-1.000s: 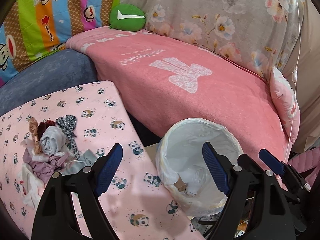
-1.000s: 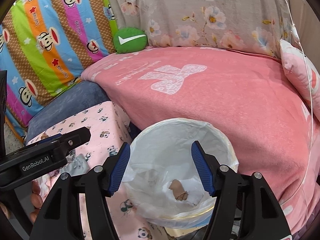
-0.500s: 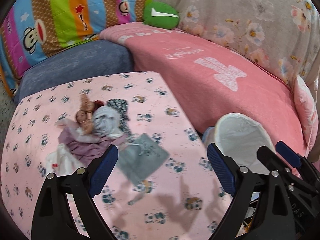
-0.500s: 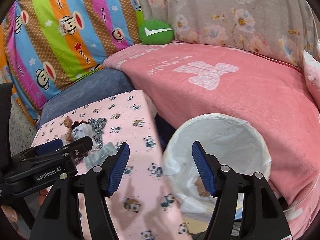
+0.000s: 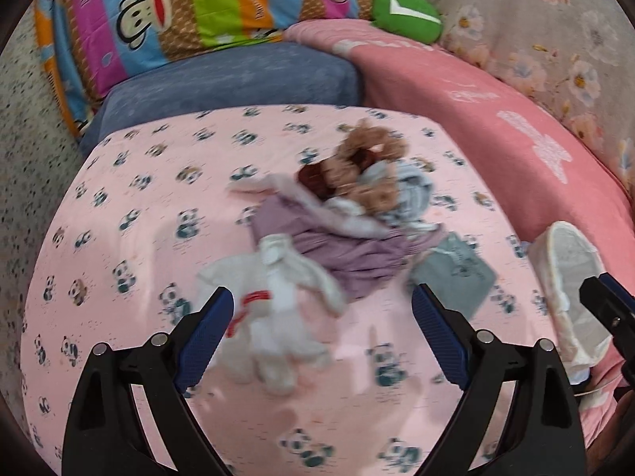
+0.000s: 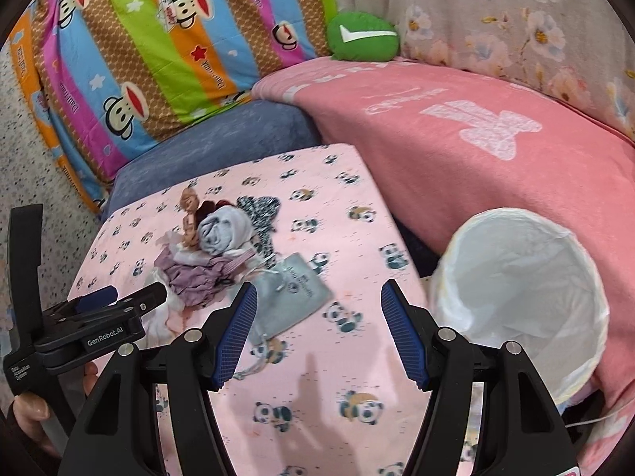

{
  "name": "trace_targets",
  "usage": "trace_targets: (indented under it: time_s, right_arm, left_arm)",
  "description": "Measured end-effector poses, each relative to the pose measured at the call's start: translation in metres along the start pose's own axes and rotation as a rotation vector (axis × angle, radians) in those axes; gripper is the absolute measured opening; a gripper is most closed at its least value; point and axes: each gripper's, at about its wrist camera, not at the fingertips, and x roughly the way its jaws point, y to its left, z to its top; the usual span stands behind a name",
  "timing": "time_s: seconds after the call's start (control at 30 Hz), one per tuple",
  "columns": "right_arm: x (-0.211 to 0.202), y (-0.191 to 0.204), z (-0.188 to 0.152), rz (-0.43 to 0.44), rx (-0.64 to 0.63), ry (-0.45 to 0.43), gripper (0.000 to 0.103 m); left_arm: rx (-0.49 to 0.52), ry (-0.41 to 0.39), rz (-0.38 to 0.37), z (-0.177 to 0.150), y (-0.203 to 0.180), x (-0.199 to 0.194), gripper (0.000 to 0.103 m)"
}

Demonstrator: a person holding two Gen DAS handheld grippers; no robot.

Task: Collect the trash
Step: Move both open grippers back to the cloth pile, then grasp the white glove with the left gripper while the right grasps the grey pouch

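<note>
A heap of soft trash lies on the pink panda-print table (image 5: 131,234): a white cloth piece (image 5: 274,297), a purple cloth (image 5: 345,254), a brown fuzzy piece (image 5: 369,150), a pale blue bundle (image 5: 412,194) and a grey pouch (image 5: 456,273). My left gripper (image 5: 321,337) is open and empty just above the white cloth. My right gripper (image 6: 317,333) is open and empty over the table, near the grey pouch (image 6: 293,293). The white-lined bin (image 6: 520,301) stands to the right of the table; it also shows in the left wrist view (image 5: 567,289).
A pink blanket (image 6: 496,150) covers the sofa behind the table and bin. A blue cushion (image 6: 214,150), a striped monkey-print cover (image 6: 158,39) and a green pillow (image 6: 363,35) lie at the back. My left gripper body (image 6: 91,325) shows at the lower left.
Both grippers have swung left, away from the bin and over the table. The left one now hangs over the trash heap. Both stay open and empty.
</note>
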Motion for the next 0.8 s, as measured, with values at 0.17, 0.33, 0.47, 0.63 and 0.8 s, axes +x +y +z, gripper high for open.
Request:
trace_targets:
  time_s: [0.17, 0.33, 0.47, 0.63, 0.8]
  right_arm:
    - [0.025, 0.019, -0.004, 0.011, -0.012, 0.039, 0.065]
    - [0.050, 0.032, -0.007, 0.014, -0.010, 0.079, 0.065]
    - [0.069, 0.042, -0.011, 0.015, -0.015, 0.109, 0.065]
    - [0.092, 0.051, -0.015, 0.006, -0.024, 0.140, 0.065]
    - [0.110, 0.055, -0.021, -0.006, -0.031, 0.177, 0.065]
  left_arm:
    - [-0.065, 0.030, 0.022, -0.004, 0.038, 0.014, 0.087]
    - [-0.099, 0.058, 0.006, -0.005, 0.061, 0.029, 0.087]
    - [-0.116, 0.087, -0.035, -0.005, 0.068, 0.041, 0.086]
    - [-0.109, 0.093, -0.076, -0.008, 0.070, 0.046, 0.070]
    - [-0.107, 0.096, -0.109, -0.008, 0.071, 0.044, 0.044]
